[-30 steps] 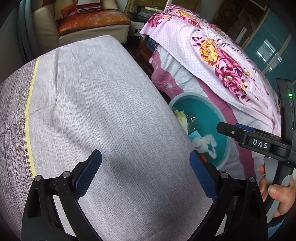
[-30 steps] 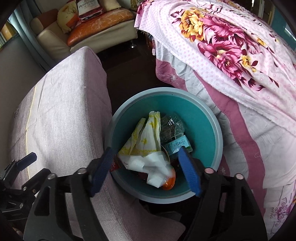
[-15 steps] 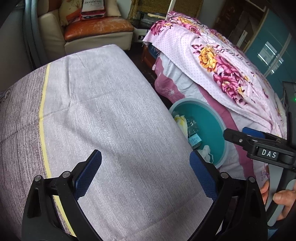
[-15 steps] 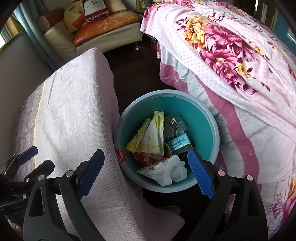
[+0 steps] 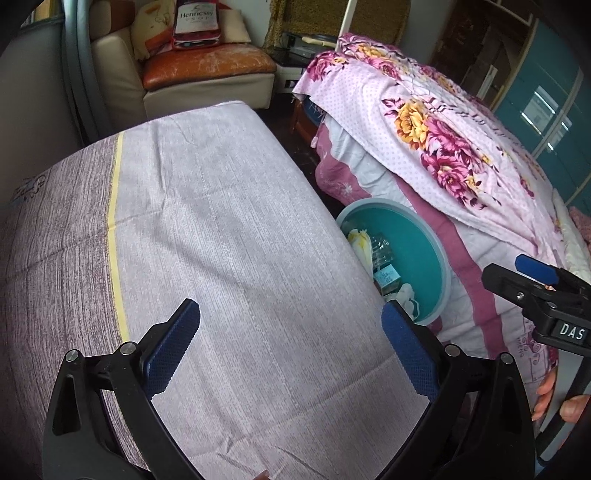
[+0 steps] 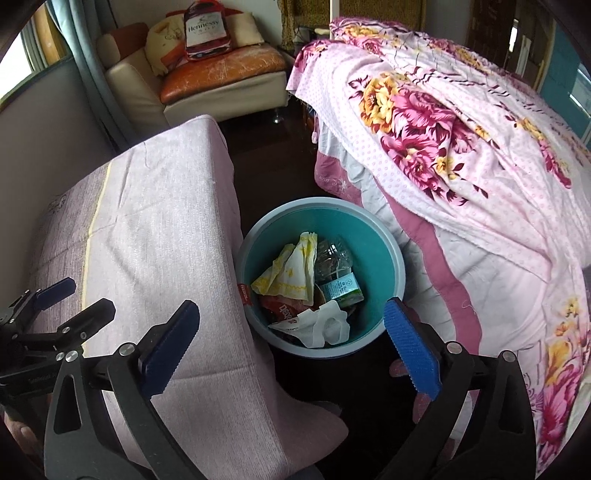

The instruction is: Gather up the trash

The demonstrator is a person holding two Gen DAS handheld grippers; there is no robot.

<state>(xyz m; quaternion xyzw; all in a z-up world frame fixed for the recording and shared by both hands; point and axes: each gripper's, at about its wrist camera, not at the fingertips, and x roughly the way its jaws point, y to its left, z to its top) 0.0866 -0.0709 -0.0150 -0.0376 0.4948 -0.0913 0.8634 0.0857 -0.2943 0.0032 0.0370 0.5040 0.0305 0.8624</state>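
A teal bin (image 6: 373, 236) stands on the dark floor between two beds and holds trash: a yellow-and-white wrapper (image 6: 291, 266), a clear plastic bottle (image 6: 332, 258), a small green carton (image 6: 341, 288) and a crumpled white wrapper (image 6: 317, 325). My right gripper (image 6: 290, 343) hangs above the bin's near rim, its jaws opening wide with nothing between them. My left gripper (image 5: 290, 343) is open and empty over the lilac bedspread (image 5: 221, 240). The bin (image 5: 417, 236) shows at that bed's right edge, and the right gripper (image 5: 543, 284) is at the far right.
A bed with a pink floral quilt (image 6: 461, 129) fills the right side. A cream armchair with an orange cushion (image 6: 221, 70) stands at the back, with a Hennessy bag (image 6: 205, 33) on it. A narrow strip of dark floor (image 6: 273, 162) runs between the beds.
The right gripper's jaws widened and let the white wrapper fall into the bin. Both grippers rose and drew back, so the bin looks smaller and more of the room shows.
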